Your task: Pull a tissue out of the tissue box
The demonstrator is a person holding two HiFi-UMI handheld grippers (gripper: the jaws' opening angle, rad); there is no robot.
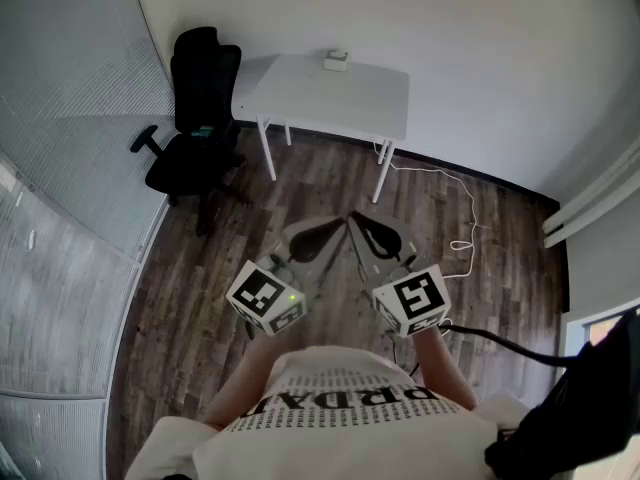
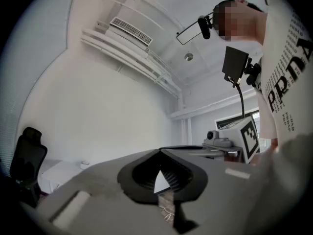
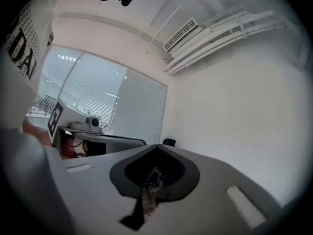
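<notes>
- Counter [image 1: 340, 93]: white, on thin legs, set against the far wall of the room; taken as the landmark for this entry.
- Tissue box [image 1: 336, 60]: a small white box at the wall-side edge of the counter top, near its middle. It is too small to tell whether a tissue shows.
- Left hand-held gripper [image 1: 338, 226]: held in the air over the wooden floor [image 1: 250, 208], well short of the counter and pointing towards it. Its jaws are closed tip to tip with nothing between them [image 2: 160, 151].
- Right hand-held gripper [image 1: 358, 221]: just beside the left one, and equally far from the counter. Its tip almost meets the left one's. Its jaws are fully closed and empty [image 3: 156, 146].
- Office chair [image 1: 195, 108]: black, standing just left of the counter by the glass partition.
- Cable [image 1: 455, 203]: pale, trailing over the floor from the counter's right legs towards the person.
- Person's shirt [image 1: 340, 413]: white with dark lettering, at the near end of the room, farthest from the counter.
</notes>
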